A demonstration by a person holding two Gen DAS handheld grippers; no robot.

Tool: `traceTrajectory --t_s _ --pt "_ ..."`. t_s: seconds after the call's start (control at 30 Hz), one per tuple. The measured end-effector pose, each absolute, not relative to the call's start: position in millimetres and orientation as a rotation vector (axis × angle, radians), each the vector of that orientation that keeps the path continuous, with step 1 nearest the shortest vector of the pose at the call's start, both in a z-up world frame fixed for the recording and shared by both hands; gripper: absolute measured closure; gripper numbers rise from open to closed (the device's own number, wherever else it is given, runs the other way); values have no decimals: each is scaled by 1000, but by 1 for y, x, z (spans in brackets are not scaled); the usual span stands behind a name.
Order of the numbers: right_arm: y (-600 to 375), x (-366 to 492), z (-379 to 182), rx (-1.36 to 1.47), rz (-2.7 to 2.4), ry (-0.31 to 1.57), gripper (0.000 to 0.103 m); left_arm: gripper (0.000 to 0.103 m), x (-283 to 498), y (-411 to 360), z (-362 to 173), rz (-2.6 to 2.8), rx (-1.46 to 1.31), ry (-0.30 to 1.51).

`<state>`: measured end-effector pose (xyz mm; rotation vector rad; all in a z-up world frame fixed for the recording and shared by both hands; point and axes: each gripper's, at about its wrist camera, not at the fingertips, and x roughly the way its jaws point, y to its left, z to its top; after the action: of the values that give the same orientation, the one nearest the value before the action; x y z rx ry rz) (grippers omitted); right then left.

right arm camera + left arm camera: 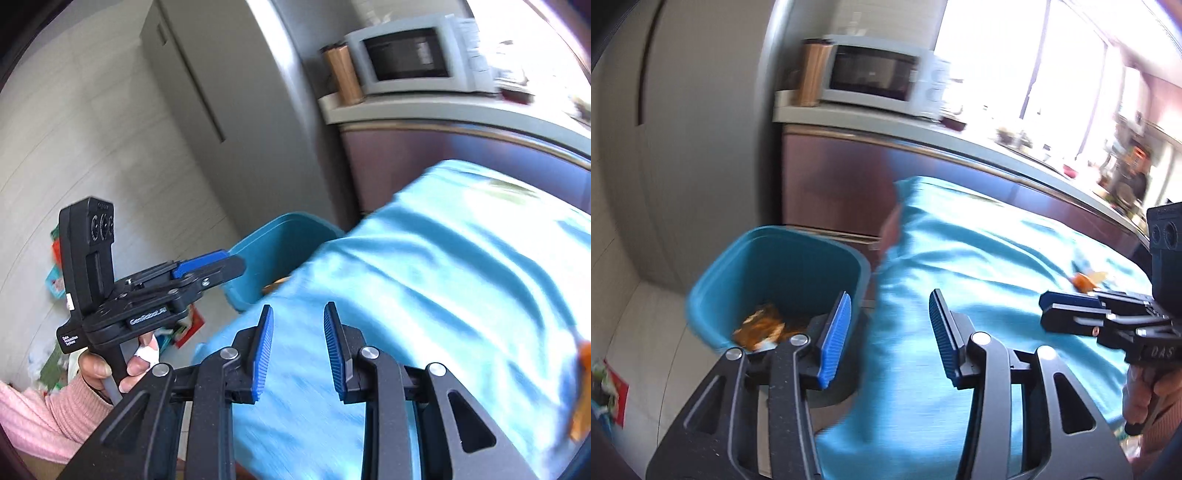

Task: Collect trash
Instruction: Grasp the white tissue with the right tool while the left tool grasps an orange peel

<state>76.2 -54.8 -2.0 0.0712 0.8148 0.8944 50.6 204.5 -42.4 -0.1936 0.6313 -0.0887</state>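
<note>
A blue cloth (979,258) covers the tabletop and fills most of both views, blurred. Behind it runs a dark cabinet front with a pale counter, where a white microwave (882,75) stands beside a brown canister (812,72).

A teal bin (775,273) stands on the floor just beside the tabletop's left edge. Only the left wrist view looks down into it: orange-brown trash (761,326) lies at its bottom. From the right wrist view just the bin's rim and wall show, the inside hidden behind the cloth.

The left wrist view also shows a small orange scrap (1084,282) lying on the cloth near the far right, close to the tips of the right hand-held gripper (1047,314). In the right wrist view an orange shape sits at the far right edge, too blurred to say what it is. That view alone shows colourful litter on the floor by the wall, behind the other tool.

The left hand-held gripper (886,332) hangs over the gap between bin and tabletop, tilted downward, its blue pads spread apart with nothing between them. The left hand (110,369), in a pink sleeve, grips the handle from below.

The right one is over the cloth, also tilted down, pads parted by a narrower gap and empty. Fingers (1137,395) wrap its handle.
</note>
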Motion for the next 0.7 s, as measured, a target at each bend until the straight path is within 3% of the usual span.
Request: traceTrajectory --t_s 0.7 --pt "-293 61 -8 222 295 715 76 59 82 -12 -42 -553 -12 699"
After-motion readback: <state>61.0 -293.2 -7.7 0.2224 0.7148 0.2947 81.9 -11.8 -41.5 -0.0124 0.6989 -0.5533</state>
